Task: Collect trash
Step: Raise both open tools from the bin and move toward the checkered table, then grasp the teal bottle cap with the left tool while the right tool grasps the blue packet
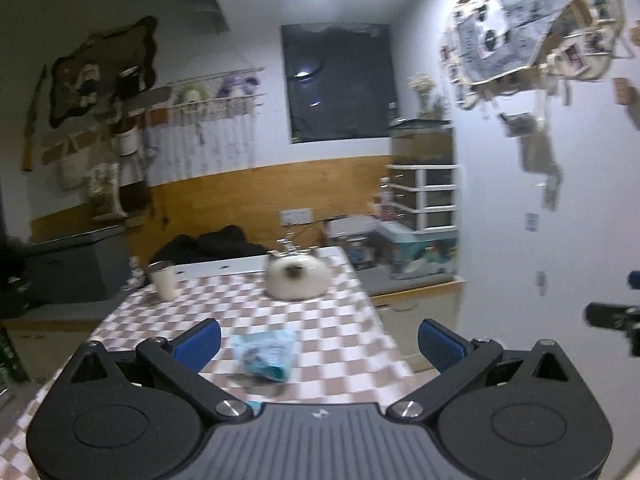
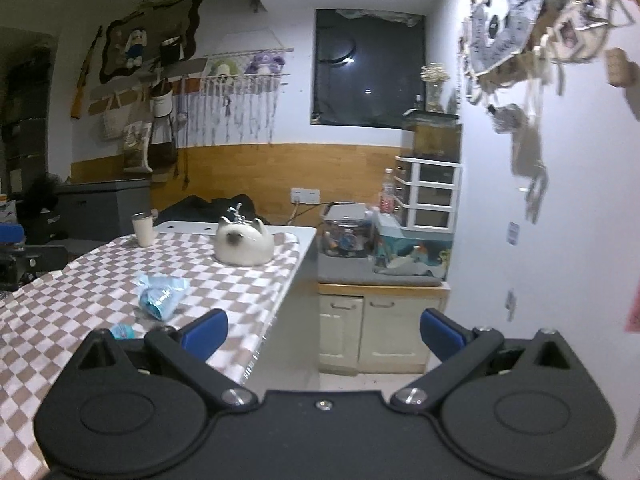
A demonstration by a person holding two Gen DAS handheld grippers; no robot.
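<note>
A crumpled light-blue wrapper (image 1: 264,354) lies on the checkered tablecloth (image 1: 224,304), just ahead of my left gripper (image 1: 320,344), which is open and holds nothing. In the right wrist view the same wrapper (image 2: 162,292) sits left of centre, and a smaller blue scrap (image 2: 122,331) lies nearer, partly hidden by the gripper body. My right gripper (image 2: 324,332) is open and empty, hanging past the table's right edge over the floor. A tip of that small scrap (image 1: 252,405) peeks out by the left gripper's base.
A white cat-shaped ceramic container (image 2: 244,244) and a cream cup (image 2: 143,230) stand at the far end of the table. Right of the table are a low cabinet (image 2: 380,328) with boxes and a drawer unit (image 2: 430,196). The other gripper (image 1: 616,316) shows at the right edge.
</note>
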